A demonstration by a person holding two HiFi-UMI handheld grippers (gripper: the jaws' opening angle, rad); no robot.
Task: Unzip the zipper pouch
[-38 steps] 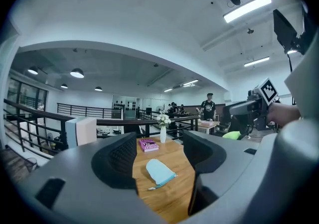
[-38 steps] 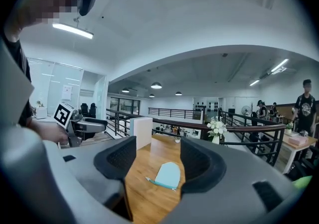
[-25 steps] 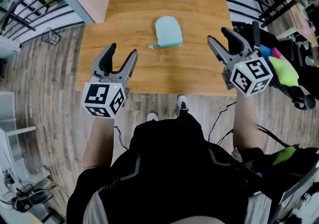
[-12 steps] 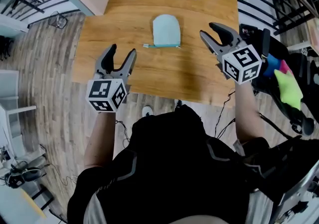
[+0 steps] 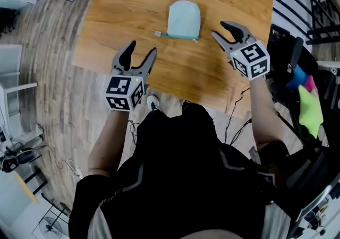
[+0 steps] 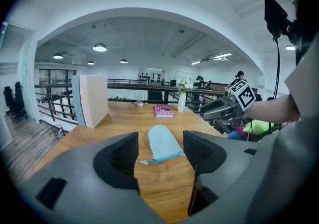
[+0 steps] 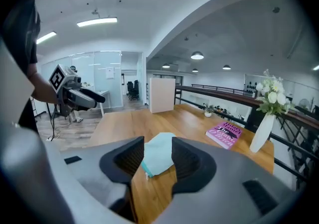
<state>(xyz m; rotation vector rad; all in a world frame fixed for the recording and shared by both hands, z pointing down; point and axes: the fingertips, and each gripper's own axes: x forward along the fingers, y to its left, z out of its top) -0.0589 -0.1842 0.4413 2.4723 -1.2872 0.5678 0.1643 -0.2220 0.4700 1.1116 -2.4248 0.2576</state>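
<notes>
Wooden counter [image 5: 159, 25] fills the upper part of the head view, with the person standing at its near edge. A pale blue zipper pouch [image 5: 184, 18] lies flat on it, a little past the middle, rounded end pointing away from the person. Its straight zippered edge faces the person and runs left to right across the counter.

Both claws hang over the near part of the counter, short of the pouch and apart from it, each aimed forward and slightly down. The left claw [image 5: 142, 48] has its jaws spread wide with nothing between them. The right claw [image 5: 220, 28] is part-way open and empty, its jaws having just been closing in. The pouch sits ahead and between the two, somewhat nearer the right claw.

A small zipper pull [image 5: 158, 34] sticks out at the left end of the zippered edge, toward the left claw, which looks better placed to take it.
</notes>
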